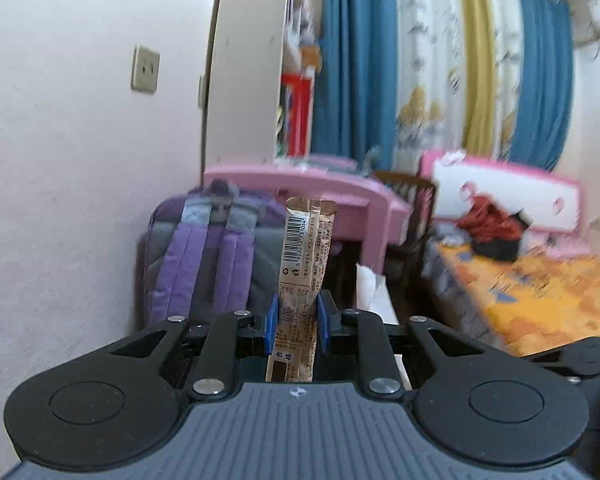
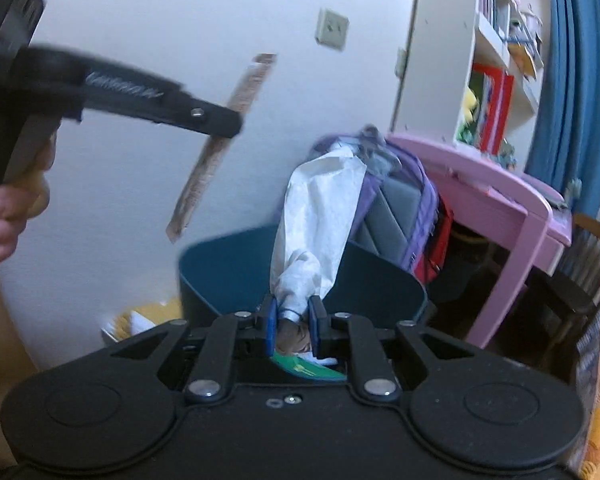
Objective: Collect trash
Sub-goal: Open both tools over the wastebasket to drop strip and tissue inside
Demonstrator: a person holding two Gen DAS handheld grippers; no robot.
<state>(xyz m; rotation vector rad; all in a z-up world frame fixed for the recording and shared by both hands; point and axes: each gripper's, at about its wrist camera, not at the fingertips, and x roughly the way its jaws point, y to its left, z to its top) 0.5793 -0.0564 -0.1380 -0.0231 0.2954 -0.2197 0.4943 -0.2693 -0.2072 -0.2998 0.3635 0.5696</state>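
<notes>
**Both claws loaded, bin just ahead**

The left gripper (image 1: 297,326) is pinching a long tan snack-stick wrapper (image 1: 303,252) upright at lower centre. The right gripper (image 2: 292,326) is clamping a crumpled white paper wrapper (image 2: 318,216) over the dark blue plastic bin (image 2: 228,264). Next move, likely: carrying both over the rim and letting go. The bin's contents are blocked by the claw; the background is blurring.

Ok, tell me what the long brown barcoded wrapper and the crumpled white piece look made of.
Long brown barcoded wrapper: likely glossy printed plastic or foil film; it stands stiff and flat, with a crimped end. Crumpled white piece: matte and softly creased, probably tissue or thin paper.
</notes>
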